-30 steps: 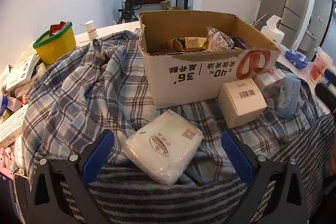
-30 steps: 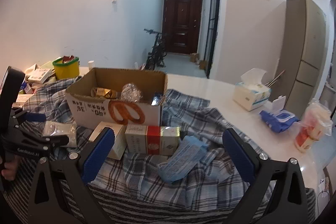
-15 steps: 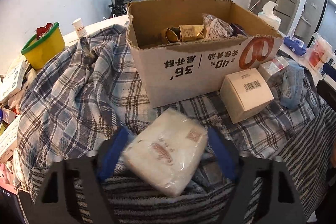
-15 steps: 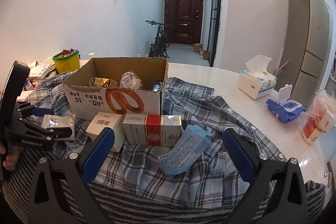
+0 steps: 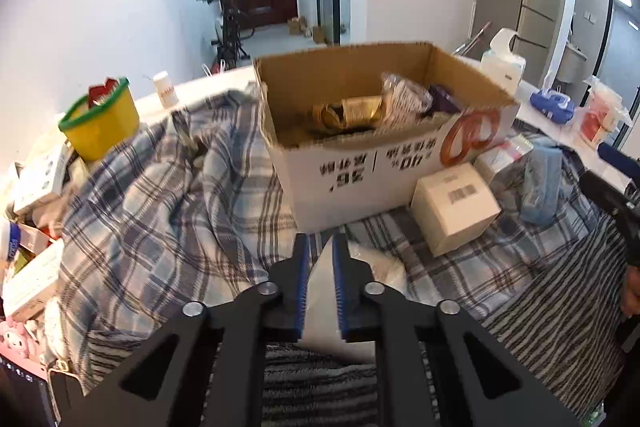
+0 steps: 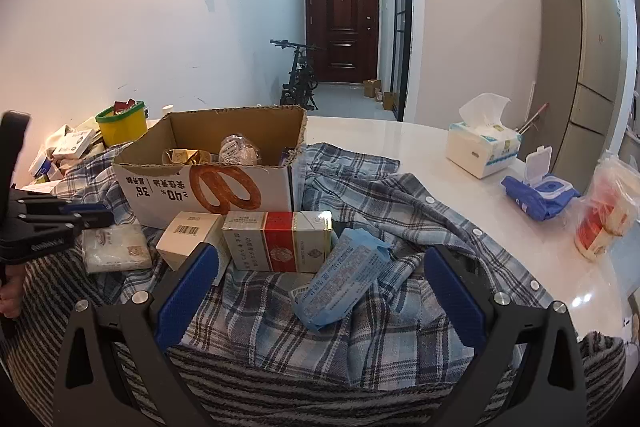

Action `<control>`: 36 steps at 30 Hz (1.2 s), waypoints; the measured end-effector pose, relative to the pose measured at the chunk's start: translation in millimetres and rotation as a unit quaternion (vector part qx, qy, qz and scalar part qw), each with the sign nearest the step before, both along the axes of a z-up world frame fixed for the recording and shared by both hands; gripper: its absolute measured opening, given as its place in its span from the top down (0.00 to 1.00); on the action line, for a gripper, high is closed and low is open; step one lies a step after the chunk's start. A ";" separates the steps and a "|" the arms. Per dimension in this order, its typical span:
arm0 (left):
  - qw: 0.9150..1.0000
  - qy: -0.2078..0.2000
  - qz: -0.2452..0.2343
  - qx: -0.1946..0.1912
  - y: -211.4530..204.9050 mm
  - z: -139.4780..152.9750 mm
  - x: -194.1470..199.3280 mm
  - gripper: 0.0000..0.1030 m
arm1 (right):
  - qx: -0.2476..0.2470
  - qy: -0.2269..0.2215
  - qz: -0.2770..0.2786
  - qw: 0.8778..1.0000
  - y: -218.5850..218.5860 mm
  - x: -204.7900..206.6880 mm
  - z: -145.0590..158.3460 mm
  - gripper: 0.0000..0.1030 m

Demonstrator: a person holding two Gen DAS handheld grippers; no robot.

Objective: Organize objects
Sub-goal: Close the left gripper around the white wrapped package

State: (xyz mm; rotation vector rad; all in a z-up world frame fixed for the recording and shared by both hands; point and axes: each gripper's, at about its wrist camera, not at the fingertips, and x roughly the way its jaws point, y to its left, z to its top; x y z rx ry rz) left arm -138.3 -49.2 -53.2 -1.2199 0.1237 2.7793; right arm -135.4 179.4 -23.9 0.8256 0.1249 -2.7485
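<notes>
Black left gripper point(image 5: 320, 247) tilts down at frame bottom, clamping a tissue pack point(image 5: 376, 263); right gripper point(image 6: 320, 291) wide; white surface point(image 6: 440, 163).

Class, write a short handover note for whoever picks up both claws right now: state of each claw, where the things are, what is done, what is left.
Left claw: shut on the white tissue pack, by the cardboard box.
Right claw: open, holding nothing, above the blue packet.
In the box: gold packet, clear bag.
Left outside on the plaid cloth: small white box, red and white carton, blue packet.
Next, probably: tissue pack into the box.
</notes>
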 end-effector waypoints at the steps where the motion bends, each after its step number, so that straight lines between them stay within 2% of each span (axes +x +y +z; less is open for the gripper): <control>1: 1.000 0.006 0.000 0.000 0.8 3.8 1.7 0.92 | -0.001 0.000 0.000 1.000 0.7 0.1 -0.1 0.01; 7: 0.999 0.034 -0.008 0.028 7.4 28.0 12.9 0.94 | -0.003 0.006 -0.002 1.000 2.9 1.0 0.8 0.01; 11: 0.996 0.034 -0.011 0.081 7.0 37.2 21.4 0.94 | -0.009 0.007 -0.004 1.000 6.4 1.9 1.2 0.01; 14: 0.994 0.028 -0.015 0.105 9.2 37.0 25.8 0.94 | -0.012 0.005 -0.005 1.000 8.9 2.1 0.7 0.01; 17: 0.996 0.016 -0.030 0.086 21.3 29.2 29.9 0.94 | -0.016 0.005 -0.006 1.000 12.1 2.9 1.1 0.01; 28: 0.992 -0.069 -0.038 0.095 36.7 -20.6 22.7 0.94 | -0.031 0.003 -0.007 1.000 18.7 4.4 0.3 0.01; 36: 0.990 -0.078 -0.041 0.113 33.5 -30.3 25.6 0.94 | -0.040 -0.002 -0.007 0.999 19.3 2.6 -1.3 0.01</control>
